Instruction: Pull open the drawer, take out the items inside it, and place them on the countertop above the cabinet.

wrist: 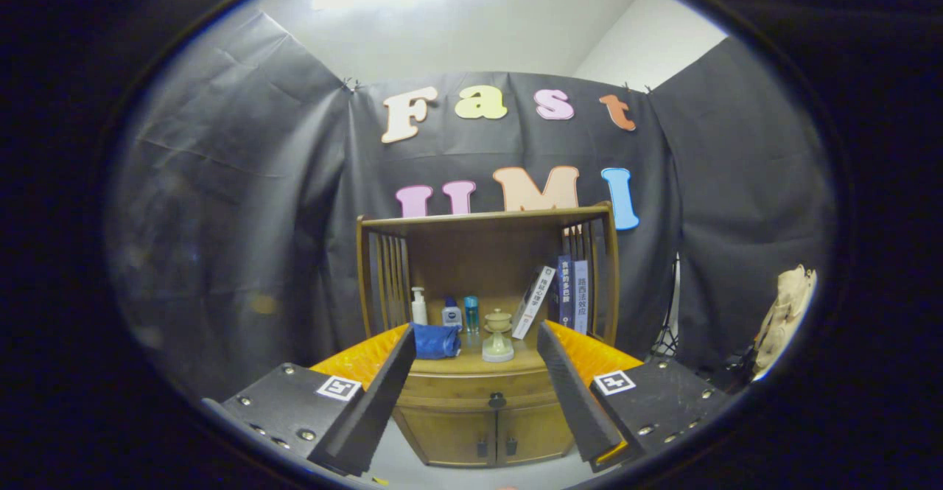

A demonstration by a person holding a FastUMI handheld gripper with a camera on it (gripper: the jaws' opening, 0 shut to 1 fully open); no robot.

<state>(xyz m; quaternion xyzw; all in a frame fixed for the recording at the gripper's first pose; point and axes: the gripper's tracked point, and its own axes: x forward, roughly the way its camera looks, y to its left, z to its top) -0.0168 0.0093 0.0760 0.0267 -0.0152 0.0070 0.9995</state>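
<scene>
The cabinet [482, 409] stands well beyond the tongs [471, 387], its drawer [479, 387] pushed in under a tabletop [471, 365] carrying a blue cloth [436, 343], bottles and a cup. The tongs gape, released, framing the knob [497, 401], likely to line up with it.

Black cloth [243, 180] hangs creased across the back and both sides of the booth, pinned at the top corners. Above it a white wall [648, 40] and ceiling [457, 18] show, with a bright patch of light on the ceiling. A tripod [669, 328] stands against the cloth at the right. The floor [401, 453] is pale grey.
</scene>
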